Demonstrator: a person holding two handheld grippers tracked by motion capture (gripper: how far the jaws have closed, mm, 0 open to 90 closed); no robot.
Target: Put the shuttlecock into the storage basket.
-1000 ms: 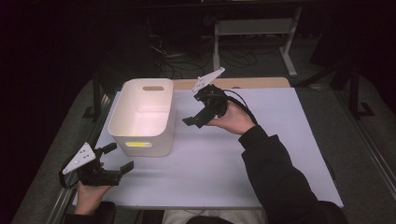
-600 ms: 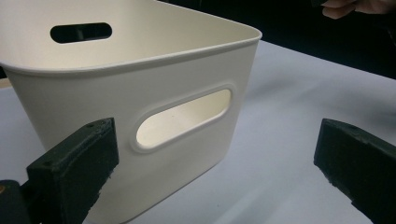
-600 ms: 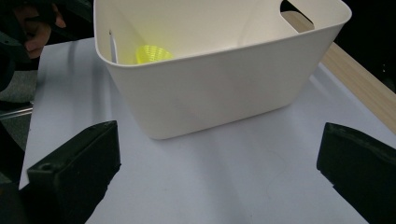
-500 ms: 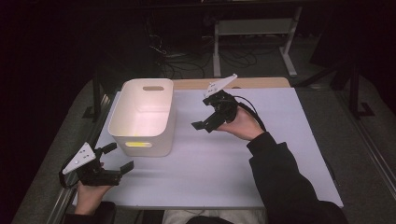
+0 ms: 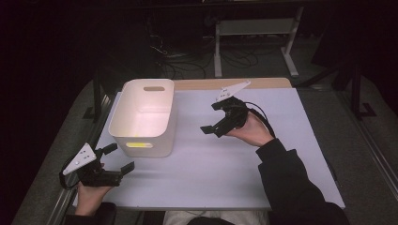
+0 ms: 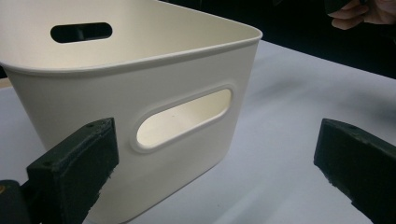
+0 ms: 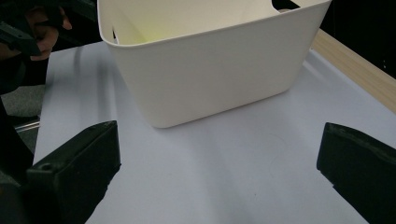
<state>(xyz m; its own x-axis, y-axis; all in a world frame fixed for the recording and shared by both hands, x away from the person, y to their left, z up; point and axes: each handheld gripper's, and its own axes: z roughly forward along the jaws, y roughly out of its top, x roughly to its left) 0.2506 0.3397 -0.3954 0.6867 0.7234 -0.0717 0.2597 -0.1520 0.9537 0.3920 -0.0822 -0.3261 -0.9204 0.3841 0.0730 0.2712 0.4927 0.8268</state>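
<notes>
A white plastic bin (image 5: 143, 117) with handle slots stands on the left part of the white table (image 5: 281, 140); a yellowish patch shows through its near slot. My left gripper (image 5: 118, 158) is open just in front of the bin's near left corner, apart from it. In the left gripper view, the bin (image 6: 140, 93) fills the space ahead of the open left gripper (image 6: 215, 163). My right gripper (image 5: 213, 117) is open, held above the table to the right of the bin and pointed at it. Beyond the open right gripper (image 7: 219, 168) lies the bin (image 7: 210, 60), with bare table between.
A wooden strip (image 5: 263, 83) runs along the table's far edge. Behind it are a dark floor with cables and a white metal stand (image 5: 256, 28). A dark rail (image 5: 371, 140) runs along the table's right side.
My right gripper has drawn away from the bin, moving right and toward the near side. The left gripper and the bin have stayed put.
</notes>
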